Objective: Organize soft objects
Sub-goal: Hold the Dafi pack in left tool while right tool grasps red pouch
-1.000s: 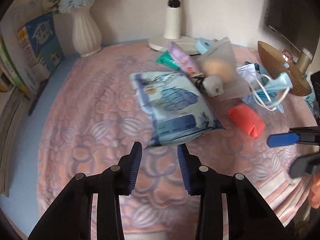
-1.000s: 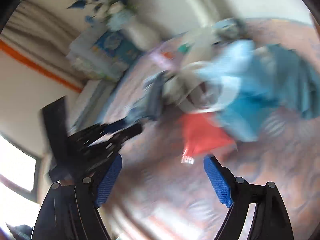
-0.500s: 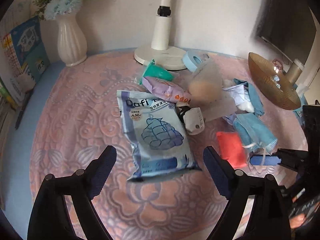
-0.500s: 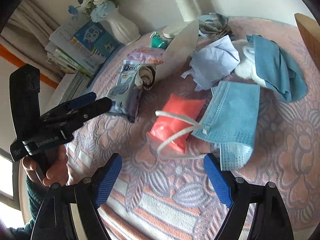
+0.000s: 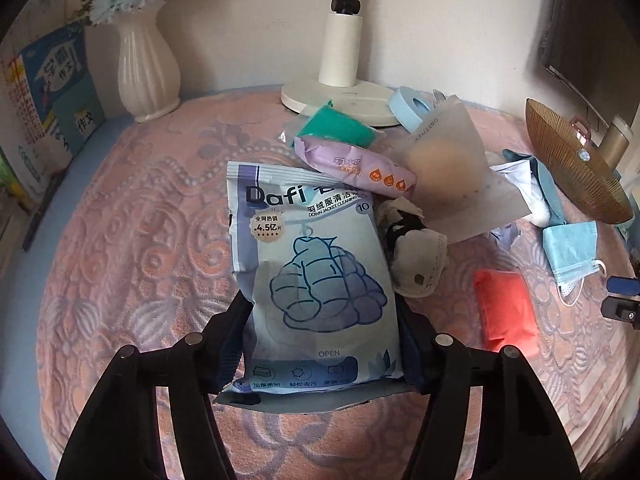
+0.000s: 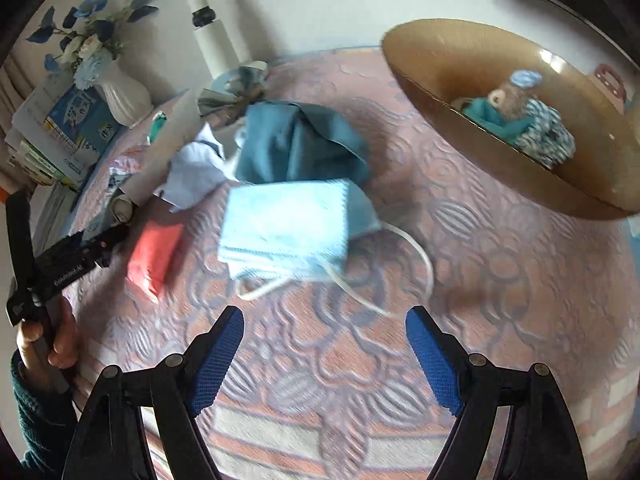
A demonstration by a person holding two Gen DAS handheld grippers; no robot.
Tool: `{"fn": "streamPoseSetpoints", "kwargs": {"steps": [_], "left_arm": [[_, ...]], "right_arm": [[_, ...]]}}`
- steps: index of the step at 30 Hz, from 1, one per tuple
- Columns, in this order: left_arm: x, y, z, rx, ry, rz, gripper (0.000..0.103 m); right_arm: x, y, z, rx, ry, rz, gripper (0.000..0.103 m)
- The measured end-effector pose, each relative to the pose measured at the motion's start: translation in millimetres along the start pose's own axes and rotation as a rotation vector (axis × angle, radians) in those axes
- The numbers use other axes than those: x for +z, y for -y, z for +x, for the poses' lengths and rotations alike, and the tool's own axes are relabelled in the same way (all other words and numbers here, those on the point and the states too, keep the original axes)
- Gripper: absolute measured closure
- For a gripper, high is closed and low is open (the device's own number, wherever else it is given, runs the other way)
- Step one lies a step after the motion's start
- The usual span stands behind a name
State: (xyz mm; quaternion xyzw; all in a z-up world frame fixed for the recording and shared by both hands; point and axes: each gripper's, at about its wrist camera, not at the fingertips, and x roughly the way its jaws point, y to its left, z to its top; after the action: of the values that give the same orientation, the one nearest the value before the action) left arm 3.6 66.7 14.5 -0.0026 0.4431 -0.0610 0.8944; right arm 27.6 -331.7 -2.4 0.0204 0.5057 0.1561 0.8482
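A light blue wipes pack lies lengthwise on the pink patterned cloth. My left gripper straddles its near half, jaws closing, pads against its two long edges. A red pouch and a blue face mask lie to the right. In the right wrist view my right gripper hangs open over the cloth, just short of the face mask, nothing between its fingers. The red pouch is to its left. A teal cloth lies behind the mask.
A brown bowl at the right holds a small teddy bear. A purple packet, green packet and frosted bag are piled behind the wipes. Lamp base, white vase and books line the back.
My left gripper opened wide, moved forward over the wipes pack and narrowed onto its sides. The right gripper swung right, from over the red pouch toward the face mask and bowl.
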Motion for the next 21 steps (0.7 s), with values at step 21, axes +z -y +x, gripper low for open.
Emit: {"fn": "streamPoseSetpoints", "kwargs": {"steps": [21], "left_arm": [[-33.7, -26.5, -72.9, -0.209, 0.107, -0.195, 0.043]], "right_arm": [[-37.4, 38.4, -79.0, 0.085, 0.249, 0.138, 0.021]]}}
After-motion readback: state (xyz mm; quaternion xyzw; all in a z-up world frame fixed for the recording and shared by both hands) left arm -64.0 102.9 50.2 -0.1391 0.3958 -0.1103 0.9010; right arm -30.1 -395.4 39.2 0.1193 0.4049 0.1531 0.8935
